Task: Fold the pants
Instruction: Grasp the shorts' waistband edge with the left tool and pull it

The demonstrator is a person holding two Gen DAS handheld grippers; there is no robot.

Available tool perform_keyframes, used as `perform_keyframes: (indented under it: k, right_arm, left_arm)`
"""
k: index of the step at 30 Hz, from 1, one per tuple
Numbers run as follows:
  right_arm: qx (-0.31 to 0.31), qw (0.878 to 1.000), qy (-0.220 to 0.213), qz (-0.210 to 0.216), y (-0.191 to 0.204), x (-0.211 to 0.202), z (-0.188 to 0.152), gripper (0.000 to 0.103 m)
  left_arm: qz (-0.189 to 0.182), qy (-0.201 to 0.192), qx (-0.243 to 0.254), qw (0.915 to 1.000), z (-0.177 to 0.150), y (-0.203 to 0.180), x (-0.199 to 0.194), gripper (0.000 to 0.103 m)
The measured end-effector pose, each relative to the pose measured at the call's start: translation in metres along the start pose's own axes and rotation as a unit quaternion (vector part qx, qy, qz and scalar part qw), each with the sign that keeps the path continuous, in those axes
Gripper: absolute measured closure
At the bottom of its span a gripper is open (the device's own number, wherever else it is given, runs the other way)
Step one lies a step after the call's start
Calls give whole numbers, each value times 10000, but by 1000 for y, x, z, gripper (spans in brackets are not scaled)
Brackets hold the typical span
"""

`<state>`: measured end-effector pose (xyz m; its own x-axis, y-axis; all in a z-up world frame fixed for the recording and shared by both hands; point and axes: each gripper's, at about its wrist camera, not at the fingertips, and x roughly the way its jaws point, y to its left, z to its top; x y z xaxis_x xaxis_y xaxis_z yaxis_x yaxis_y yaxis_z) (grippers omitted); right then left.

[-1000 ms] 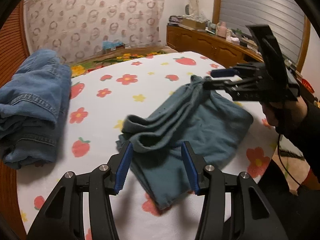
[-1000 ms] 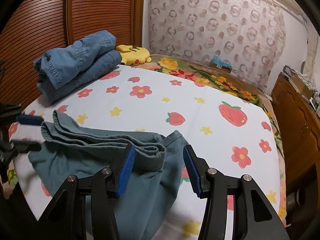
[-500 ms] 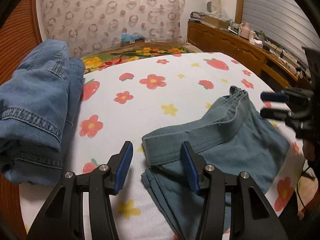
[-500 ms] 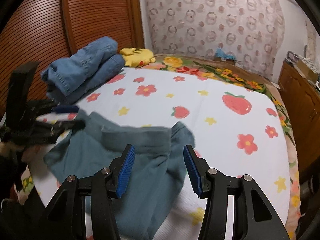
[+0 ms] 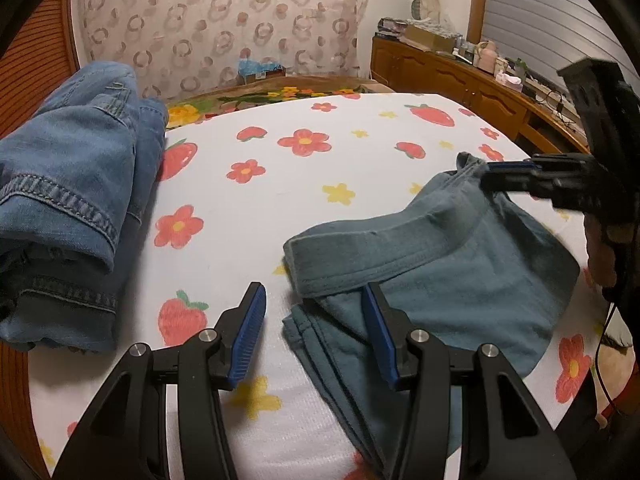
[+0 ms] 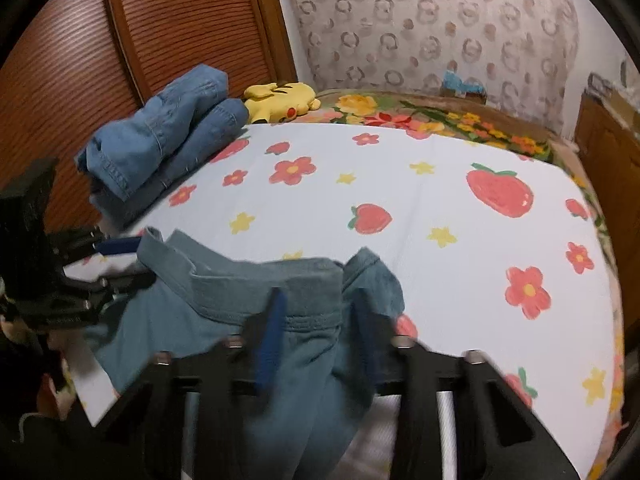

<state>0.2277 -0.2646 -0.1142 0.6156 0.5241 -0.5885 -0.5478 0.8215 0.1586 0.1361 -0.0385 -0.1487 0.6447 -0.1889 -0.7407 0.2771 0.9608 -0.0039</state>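
Observation:
The teal pants (image 5: 432, 272) lie partly folded near the front edge of the bed, waistband (image 5: 384, 248) uppermost. My left gripper (image 5: 316, 332) is open, its blue pads either side of the waistband's near left corner, not closed on it. My right gripper (image 6: 316, 328) is open over the waistband's other end, with cloth (image 6: 304, 312) between its blurred fingers. In the left wrist view the right gripper (image 5: 508, 178) reaches in at the pants' far right corner. In the right wrist view the left gripper (image 6: 116, 264) sits at the pants' left end.
The bed has a white sheet (image 5: 280, 184) printed with flowers and strawberries. A pile of blue jeans (image 5: 68, 184) lies at the left. A yellow plush toy (image 6: 280, 100) lies behind the jeans. A wooden dresser (image 5: 460, 76) stands at the right and a slatted wooden panel (image 6: 120, 40) at the left.
My right gripper has moved forward over the waistband end, so cloth now sits between its fingers. My left gripper has shifted slightly left at the waistband corner. Both stayed open.

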Motion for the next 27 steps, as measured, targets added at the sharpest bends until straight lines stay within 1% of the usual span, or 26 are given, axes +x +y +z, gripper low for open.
perform_keyframes:
  k: [1,2,6,8,11,12,13,14,15,16,17,18,19,21,22,24,27]
  right_arm:
    - [-23,10000,-25,53,-1,0,2,90]
    - [-45,9999,-56,88,-1,-1,3,91]
    - [4,9992,-387,-124,-1,-7,6,93]
    - [100,9991,-350,-227,-1,-4,4,93]
    - [104,9990,-100,-427,2,8,-1,93]
    - [130,9990,-64,-426,2,8,-2,92]
    - [159,9990,-55,-416,3,7,-3,86]
    - [181,9988,-77,-445,4,3,-6,84]
    - [180,9988,-97,-436,5,0,-7,80]
    - [163,9991,-100,-391,8,-4,-9,72]
    - [134,9993,-88,-341,10,-7,-13,67]
    - [110,9994,-80,-330,13,-9,-15,60]
    - [71,9994,-59,-333,15,-11,-18,58]
    - [-49,9992,39,-384,20,-11,-24,58]
    - [-97,9989,80,-444,21,-9,-26,58]
    - [-165,9980,175,-585,21,-3,-28,58]
    - [-153,9977,173,-636,21,2,-28,58]
  left_arm:
    - [-1,-7,-7,10000,0,0,0,52]
    - [-7,-19,-20,10000,-1,1,-1,52]
    - [-18,-47,-68,10000,-3,2,-2,52]
    - [-24,-41,-97,9999,-4,4,-3,52]
    - [-57,-82,-140,9999,-8,4,-11,52]
    - [-75,-102,-158,9998,-9,5,-13,52]
    - [-97,-129,-185,9997,-12,5,-17,52]
    - [-127,-156,-208,9996,-15,4,-21,52]
    - [-169,-174,-217,9995,-17,3,-24,52]
    - [-224,-196,-229,9993,-21,2,-28,52]
    - [-261,-207,-237,9992,-24,1,-30,52]
    - [-303,-217,-231,9990,-28,-2,-33,54]
    - [-331,-221,-226,9990,-29,-3,-34,55]
    - [-432,-212,-213,9986,-32,-7,-34,64]
    - [-473,-202,-207,9985,-32,-8,-33,66]
    - [-514,-185,-158,9984,-33,-12,-31,76]
    - [-479,-115,-109,9987,-32,-14,-24,79]
